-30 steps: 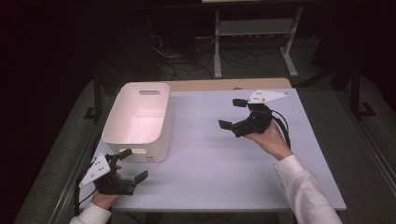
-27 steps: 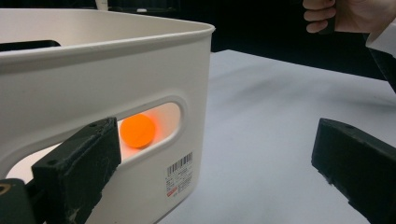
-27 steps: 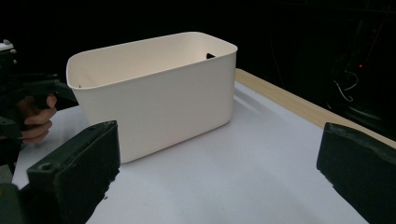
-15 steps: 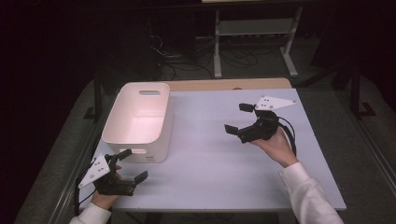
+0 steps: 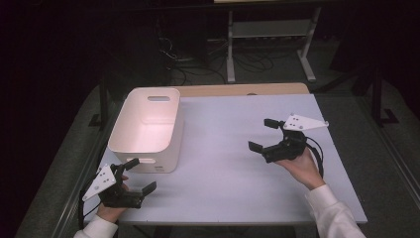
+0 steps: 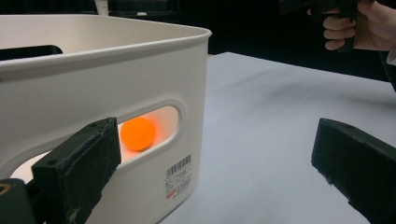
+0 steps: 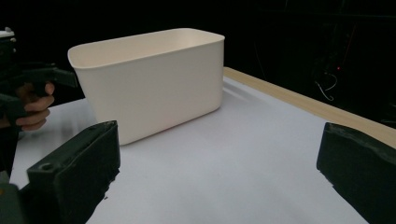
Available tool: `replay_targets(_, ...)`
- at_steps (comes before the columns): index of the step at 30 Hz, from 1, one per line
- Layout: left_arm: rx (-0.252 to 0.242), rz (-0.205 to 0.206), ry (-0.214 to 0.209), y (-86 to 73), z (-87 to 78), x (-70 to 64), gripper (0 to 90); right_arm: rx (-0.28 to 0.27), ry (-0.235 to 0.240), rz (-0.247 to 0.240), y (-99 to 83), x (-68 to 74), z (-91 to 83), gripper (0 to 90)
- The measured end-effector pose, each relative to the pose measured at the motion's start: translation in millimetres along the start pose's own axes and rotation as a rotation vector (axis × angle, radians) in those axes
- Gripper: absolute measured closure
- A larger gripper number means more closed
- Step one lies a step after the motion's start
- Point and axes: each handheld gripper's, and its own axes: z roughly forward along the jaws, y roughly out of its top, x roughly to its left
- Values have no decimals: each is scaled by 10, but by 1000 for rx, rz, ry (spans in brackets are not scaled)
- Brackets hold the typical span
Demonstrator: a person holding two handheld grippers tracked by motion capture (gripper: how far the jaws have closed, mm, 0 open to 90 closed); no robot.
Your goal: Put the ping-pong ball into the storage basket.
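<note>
1. White rectangular plastic bin (image 5: 147,130) with rounded corners. It stands upright, open side up, on the pale grey table top (image 5: 233,163). Its long axis runs from the person's edge toward the far edge. It sits just beyond the left gripper (image 5: 134,179) and well apart from the right gripper (image 5: 263,135), across bare table. One slot handle faces the left gripper, and another shows in the far end wall.

2. Small orange ball (image 6: 137,133). It lies inside the bin and is seen in the left gripper view through the near slot handle, just past the left-hand jaw. Part of it is cut off by the slot's edge. In the high view the bin's interior is washed out and the ball cannot be made out.

3. Barcode label (image 6: 179,177), white with black bars, on the bin's near end wall below the slot. Its print is too small to read.

4. Left gripper, black, two-jaw, hand-held. The jaws are wide apart and hold nothing. They point at the bin's near end, and the near jaw is close to the wall.

5. Right gripper, black, two-jaw, hand-held. The jaws are wide apart and hold nothing. They point across the table toward the bin's long side.
</note>
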Motion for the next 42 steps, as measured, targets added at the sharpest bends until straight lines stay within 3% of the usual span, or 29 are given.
replay_targets(8,-1,2,5,-2,0,8,9,-34,1,-9,-95,12,-104,0)
replay_targets(26,4,5,8,-3,-1,8,9,-48,-30,-13,-194,13,-260,0)
replay_targets(42,-1,2,6,-6,4,6,9,-62,-78,28,-420,-35,-460,0)
